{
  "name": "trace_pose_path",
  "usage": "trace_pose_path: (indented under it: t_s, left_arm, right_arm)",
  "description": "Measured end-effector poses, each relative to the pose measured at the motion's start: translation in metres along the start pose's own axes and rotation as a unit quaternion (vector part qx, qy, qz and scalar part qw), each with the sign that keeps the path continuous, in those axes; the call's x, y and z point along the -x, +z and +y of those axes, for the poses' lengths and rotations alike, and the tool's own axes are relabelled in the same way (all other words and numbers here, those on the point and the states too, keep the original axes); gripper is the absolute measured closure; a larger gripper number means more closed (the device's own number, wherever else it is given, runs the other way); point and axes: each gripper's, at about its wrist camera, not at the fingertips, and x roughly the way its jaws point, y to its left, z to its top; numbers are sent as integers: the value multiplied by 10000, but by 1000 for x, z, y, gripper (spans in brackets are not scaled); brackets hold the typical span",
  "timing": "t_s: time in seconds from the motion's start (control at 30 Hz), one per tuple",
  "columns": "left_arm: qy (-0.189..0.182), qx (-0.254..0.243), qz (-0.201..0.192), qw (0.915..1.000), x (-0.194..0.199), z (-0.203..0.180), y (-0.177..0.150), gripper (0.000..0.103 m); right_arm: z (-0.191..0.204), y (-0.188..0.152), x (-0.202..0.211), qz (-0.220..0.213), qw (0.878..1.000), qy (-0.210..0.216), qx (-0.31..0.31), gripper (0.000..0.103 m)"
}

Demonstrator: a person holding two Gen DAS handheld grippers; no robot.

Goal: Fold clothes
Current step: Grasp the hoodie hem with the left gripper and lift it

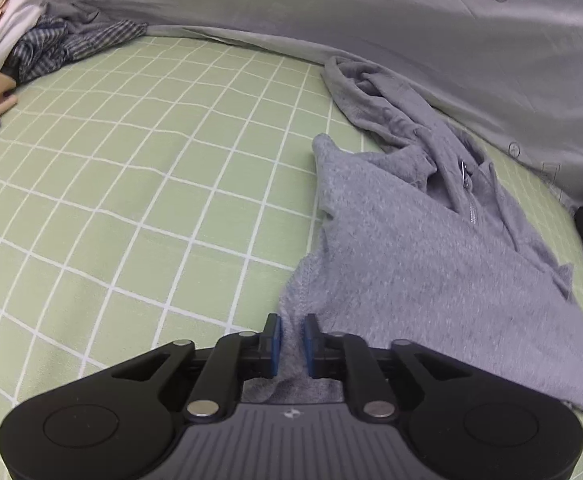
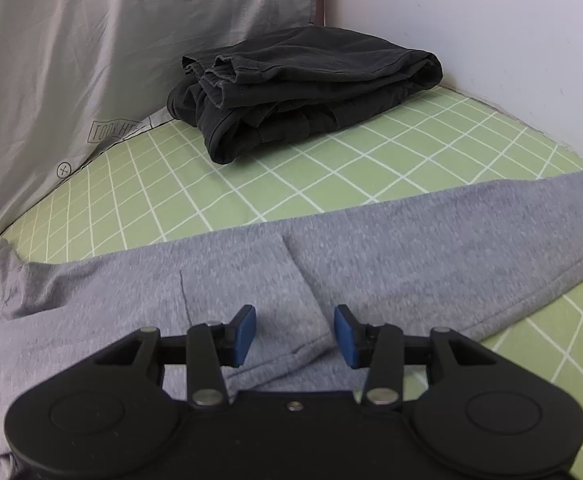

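Note:
A grey zip-neck sweater (image 1: pixel 423 248) lies rumpled on the green checked bed sheet (image 1: pixel 131 184). Its hood and zipper (image 1: pixel 469 196) point toward the far side. My left gripper (image 1: pixel 292 340) is shut on a bunched edge of the sweater's fabric near its lower corner. In the right wrist view the sweater's body and one sleeve (image 2: pixel 451 236) stretch across the sheet (image 2: pixel 411 144). My right gripper (image 2: pixel 295 332) is open just above the grey fabric, its blue pads (image 2: pixel 245 330) astride a fold, holding nothing.
A folded black garment (image 2: pixel 303 84) sits at the far corner by the white wall (image 2: pixel 491 20). A grey carrot-print quilt (image 1: pixel 371 20) runs along the back. A pile of checked and beige clothes (image 1: pixel 31 44) lies at the far left.

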Motion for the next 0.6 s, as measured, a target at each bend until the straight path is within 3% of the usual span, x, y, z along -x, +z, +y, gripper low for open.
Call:
trace_pose_path:
  t_s: [0.13, 0.23, 0.3, 0.33, 0.37, 0.47, 0.6]
  left_arm:
    - [360, -6, -7, 9993, 12, -4, 1, 45]
    - [400, -258, -66, 9988, 19, -11, -3, 29]
    - [468, -458, -27, 9979, 18, -17, -7, 27]
    - [515, -550, 32, 9972, 16, -20, -10, 26]
    - [563, -636, 102, 9963, 13, -23, -13, 26]
    - [665, -888, 329, 9933, 4, -29, -23, 25]
    - [747, -1119, 271, 9905, 3, -35, -30, 19]
  right_arm:
    - [-1, 0, 0, -5, 10000, -70, 45, 56]
    - [-2, 0, 0, -5, 9999, -61, 126, 56]
    - [-3, -1, 0, 1, 9999, 32, 145, 64]
    - [-2, -1, 0, 1, 9998, 123, 181, 80]
    - [-1, -1, 1, -16, 9996, 147, 226, 86]
    - [3, 3, 7, -140, 9993, 264, 234, 87]
    - [15, 13, 22, -348, 9966, 748, 10, 88]
